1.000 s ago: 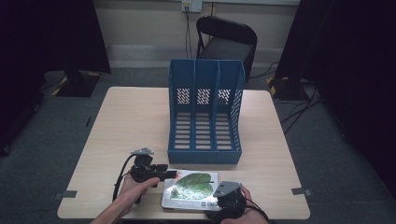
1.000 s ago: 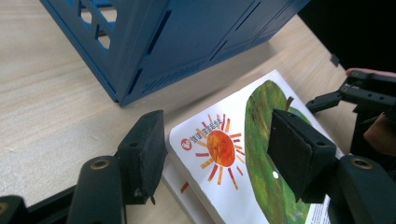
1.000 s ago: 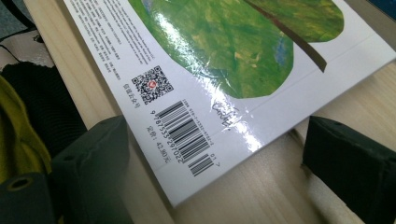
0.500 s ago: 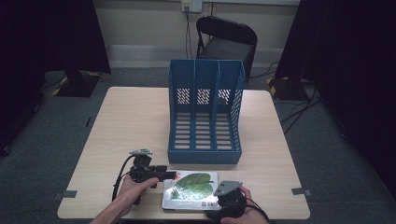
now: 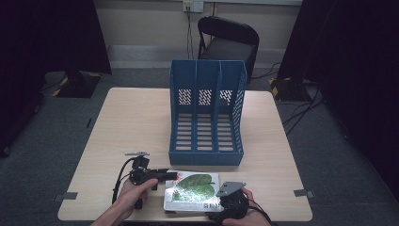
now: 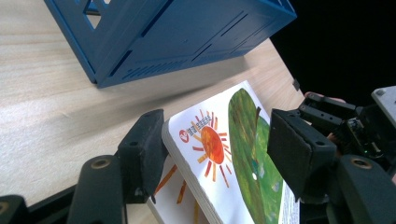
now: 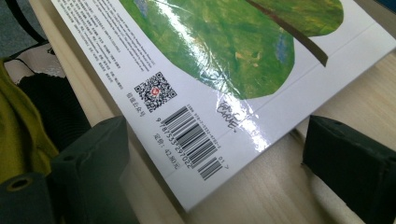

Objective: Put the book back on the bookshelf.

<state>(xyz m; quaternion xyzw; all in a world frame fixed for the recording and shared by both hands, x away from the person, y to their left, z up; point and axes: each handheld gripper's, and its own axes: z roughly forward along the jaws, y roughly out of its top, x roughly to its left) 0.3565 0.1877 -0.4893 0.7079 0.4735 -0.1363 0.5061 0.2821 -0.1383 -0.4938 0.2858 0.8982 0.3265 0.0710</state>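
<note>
The picture book (image 5: 193, 191) lay flat at the near edge of the table (image 5: 131, 122), long axis running left to right, just in front of the blue three-slot file rack (image 5: 207, 113). My left gripper (image 6: 219, 158) met its left end, jaws spread astride the upper corner, one pad at the spine edge. My right gripper (image 7: 215, 186) sat at the near right corner by the barcode, jaws spread too, not pinching. Pale wood underneath; grey carpet, a dark chair (image 5: 228, 40) beyond.
</note>
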